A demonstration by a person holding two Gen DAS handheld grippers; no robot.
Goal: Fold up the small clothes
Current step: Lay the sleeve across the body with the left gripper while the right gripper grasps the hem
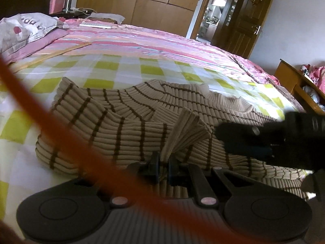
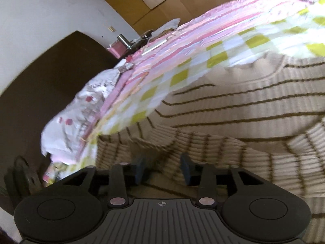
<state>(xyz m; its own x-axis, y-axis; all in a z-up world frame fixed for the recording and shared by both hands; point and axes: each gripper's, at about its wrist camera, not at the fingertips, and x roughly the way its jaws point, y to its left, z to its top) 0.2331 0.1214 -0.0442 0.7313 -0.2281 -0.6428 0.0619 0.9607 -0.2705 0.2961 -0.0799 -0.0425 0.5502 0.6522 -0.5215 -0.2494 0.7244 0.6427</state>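
A beige ribbed sweater with thin brown stripes [image 1: 130, 120] lies rumpled on the bed. My left gripper [image 1: 163, 168] is shut on a bunched cuff of the sweater [image 1: 186, 134], which fans up between the fingers. My right gripper shows in the left wrist view [image 1: 229, 140] as a dark shape coming in from the right, just above the sweater. In the right wrist view the right gripper [image 2: 163, 170] is open, its fingers apart right over the sweater [image 2: 243, 105], with no cloth pinched between them.
The bed has a green-and-white checked sheet [image 1: 113, 67] and a pink striped quilt [image 1: 142, 42] behind it. Pillows [image 1: 22, 30] lie at the far left. An orange strap [image 1: 50, 126] crosses the left wrist view. A wooden shelf [image 1: 300, 85] stands at the right.
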